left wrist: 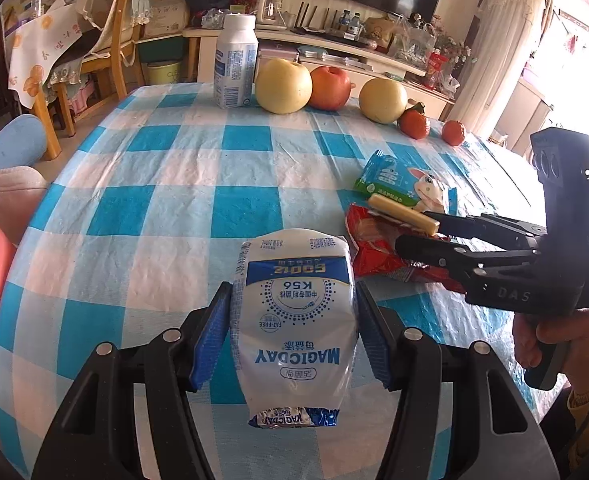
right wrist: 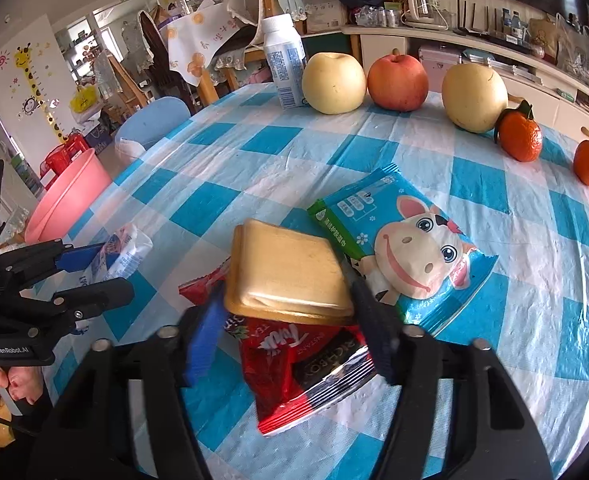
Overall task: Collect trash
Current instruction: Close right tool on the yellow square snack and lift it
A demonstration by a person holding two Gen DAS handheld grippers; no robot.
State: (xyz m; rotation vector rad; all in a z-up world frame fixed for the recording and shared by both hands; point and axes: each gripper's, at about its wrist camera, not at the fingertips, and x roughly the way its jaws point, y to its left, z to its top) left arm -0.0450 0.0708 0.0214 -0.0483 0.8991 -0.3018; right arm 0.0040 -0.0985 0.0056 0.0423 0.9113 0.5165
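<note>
My left gripper [left wrist: 292,316] is shut on a crumpled white and blue milk pouch [left wrist: 294,320], held just above the checked tablecloth; it also shows in the right wrist view [right wrist: 120,254]. My right gripper [right wrist: 286,312] is shut on a flat tan square lid [right wrist: 286,276], held over a red snack wrapper [right wrist: 306,376] lying on the table. A blue and green wet-wipe packet [right wrist: 406,252] with a cartoon cow lies just right of it. In the left wrist view the right gripper [left wrist: 418,232] sits over the red wrapper [left wrist: 374,252], near the packet [left wrist: 402,184].
A white bottle [left wrist: 235,62], two yellow pears [left wrist: 283,86], a red apple [left wrist: 330,88] and two tangerines [left wrist: 414,124] line the table's far edge. A pink basin [right wrist: 70,200] and a blue stool [right wrist: 154,120] stand off the left edge.
</note>
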